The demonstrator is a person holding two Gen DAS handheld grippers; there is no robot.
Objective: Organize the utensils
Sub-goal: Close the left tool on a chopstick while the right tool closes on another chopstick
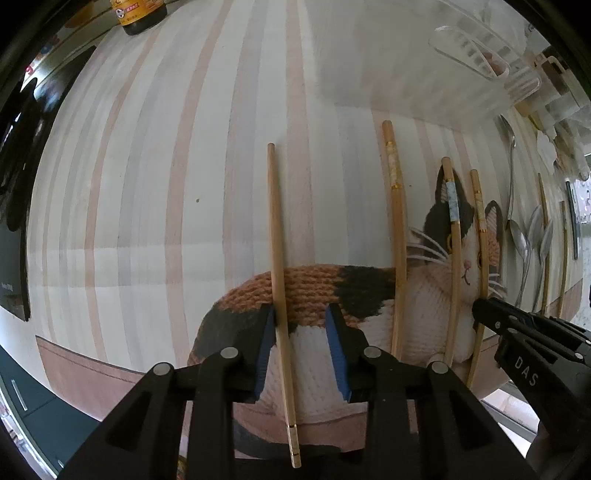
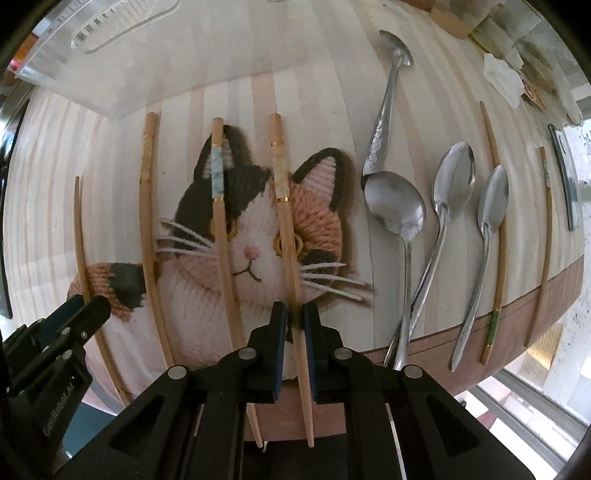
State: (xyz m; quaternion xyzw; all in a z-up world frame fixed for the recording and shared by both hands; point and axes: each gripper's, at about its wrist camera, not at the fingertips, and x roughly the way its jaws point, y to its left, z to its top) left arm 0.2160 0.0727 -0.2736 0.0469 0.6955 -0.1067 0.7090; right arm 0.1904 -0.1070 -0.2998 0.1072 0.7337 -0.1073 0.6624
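Observation:
Several wooden chopsticks lie side by side on a placemat with a knitted cat (image 2: 255, 291). My left gripper (image 1: 301, 314) stands open over the cat's body. A plain chopstick (image 1: 275, 240) lies between its blue pads, against the left pad (image 1: 267, 347) and well clear of the right one. My right gripper (image 2: 295, 314) straddles a gold-banded chopstick (image 2: 284, 206) on the cat's face. Its jaws are nearly closed, and a thin dark gap shows beside the stick. Three metal spoons (image 2: 395, 203) lie to the right, with two more chopsticks (image 2: 498, 240) beyond them.
A clear plastic container (image 2: 92, 33) sits at the far edge of the mat, and a dark bottle (image 1: 140, 14) stands at the far left. The table edge and a window frame (image 2: 535, 398) run along the near right. A small dark card (image 2: 565, 177) lies at the far right.

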